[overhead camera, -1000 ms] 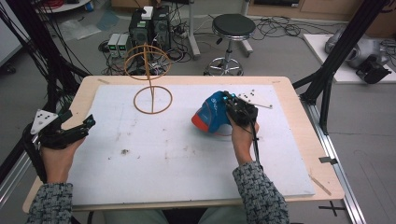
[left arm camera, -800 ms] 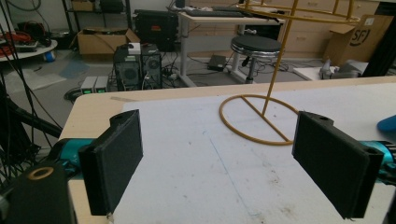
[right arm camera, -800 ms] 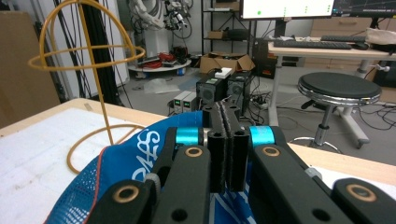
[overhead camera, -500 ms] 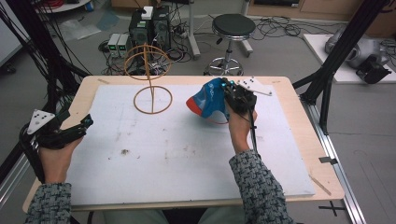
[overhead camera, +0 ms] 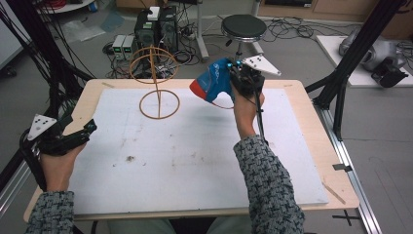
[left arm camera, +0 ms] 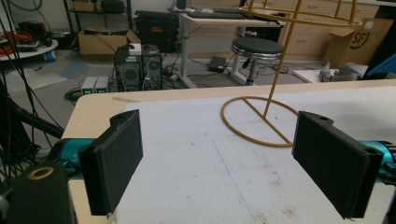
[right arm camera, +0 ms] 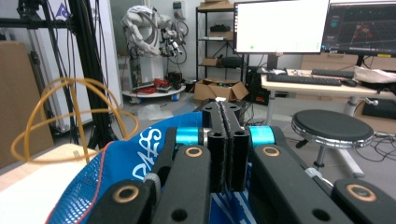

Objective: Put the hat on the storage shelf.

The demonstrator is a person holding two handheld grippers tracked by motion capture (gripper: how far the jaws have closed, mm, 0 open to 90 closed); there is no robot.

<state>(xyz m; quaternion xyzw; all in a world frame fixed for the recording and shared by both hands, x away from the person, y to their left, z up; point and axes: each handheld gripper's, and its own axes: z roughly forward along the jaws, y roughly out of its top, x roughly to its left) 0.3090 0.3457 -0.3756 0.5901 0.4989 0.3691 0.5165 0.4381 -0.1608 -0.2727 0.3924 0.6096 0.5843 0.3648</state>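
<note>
Right hand-held gripper (overhead camera: 233, 78) clenched on half-hidden blue bag (overhead camera: 210, 86); left hand-held gripper (overhead camera: 78, 134) released.

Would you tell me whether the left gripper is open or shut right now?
Open. In its own view the left gripper has its two black jaws set wide apart, with bare table between them and nothing held.

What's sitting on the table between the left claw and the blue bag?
The yellow wire stand stands between the left gripper and the blue bag, which the right gripper holds up; otherwise just bare white mat, by the high view.
</note>
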